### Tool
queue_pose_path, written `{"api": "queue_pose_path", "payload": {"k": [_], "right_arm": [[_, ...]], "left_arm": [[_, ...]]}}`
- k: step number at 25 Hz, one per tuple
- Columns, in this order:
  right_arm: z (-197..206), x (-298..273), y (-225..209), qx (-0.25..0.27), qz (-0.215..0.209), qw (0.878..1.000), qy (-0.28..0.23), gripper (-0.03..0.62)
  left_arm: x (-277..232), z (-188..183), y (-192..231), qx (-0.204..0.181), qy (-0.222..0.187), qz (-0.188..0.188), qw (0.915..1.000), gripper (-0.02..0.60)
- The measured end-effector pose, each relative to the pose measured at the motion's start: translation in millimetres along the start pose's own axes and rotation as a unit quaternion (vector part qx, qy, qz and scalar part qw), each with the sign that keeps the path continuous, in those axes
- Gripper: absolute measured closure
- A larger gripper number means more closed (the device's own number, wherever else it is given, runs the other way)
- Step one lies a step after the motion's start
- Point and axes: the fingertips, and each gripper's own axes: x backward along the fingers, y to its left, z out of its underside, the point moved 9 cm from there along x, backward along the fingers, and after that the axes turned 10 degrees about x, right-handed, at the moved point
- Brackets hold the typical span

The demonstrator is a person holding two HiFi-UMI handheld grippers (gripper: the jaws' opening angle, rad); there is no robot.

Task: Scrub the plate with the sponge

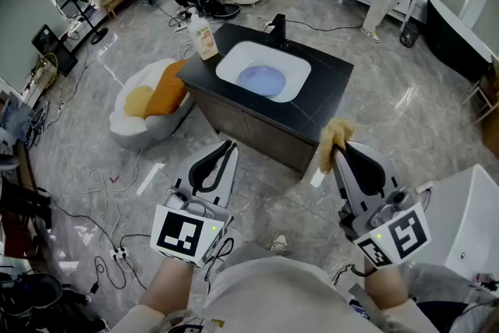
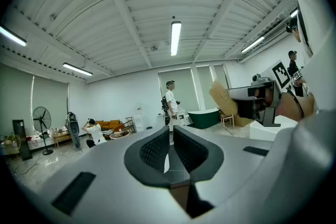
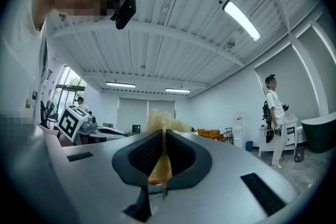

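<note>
— Where's the sponge (image 1: 332, 133)?
— Tan and frayed, pinched upright in the right gripper (image 1: 341, 149) (tuft poking above the jaws).
— And the plate (image 1: 262, 79)?
— Pale blue, lying flat in the white sink (image 1: 232, 58).

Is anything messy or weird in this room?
A little. A power strip and loose cables trail over the floor left of the sink counter. The yellow sponge is squashed flat between the jaws of the right gripper, frayed top poking out. Nothing looks spilled or broken.
</note>
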Motion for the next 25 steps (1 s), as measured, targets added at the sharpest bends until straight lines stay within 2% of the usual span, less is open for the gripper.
{"api": "queue_pose_path", "payload": {"k": [5,12,15,19,25], "right_arm": [[-1,-1,-1,-0.005,-0.002,1.0,-0.017,0.548],[4,0,4,0.002,-0.011,1.0,-0.011,0.548],[7,-1,6,0.006,-0.011,1.0,-0.005,0.548],[14,-7,10,0.009,-0.012,1.0,0.006,0.548],[37,-32,14,-0.005,-0.019,1.0,0.024,0.548]], "left_arm": [[-3,-2,-1,-0.004,-0.006,0.003,1.0,0.541],[-1,0,-8,0.0,0.004,-0.006,1.0,0.541],[-2,-2,-14,0.011,0.003,-0.001,0.9999,0.542],[-2,6,-4,-0.005,0.007,-0.006,0.9999,0.541],[-21,14,0,0.012,0.013,0.001,0.9998,0.541]]}}
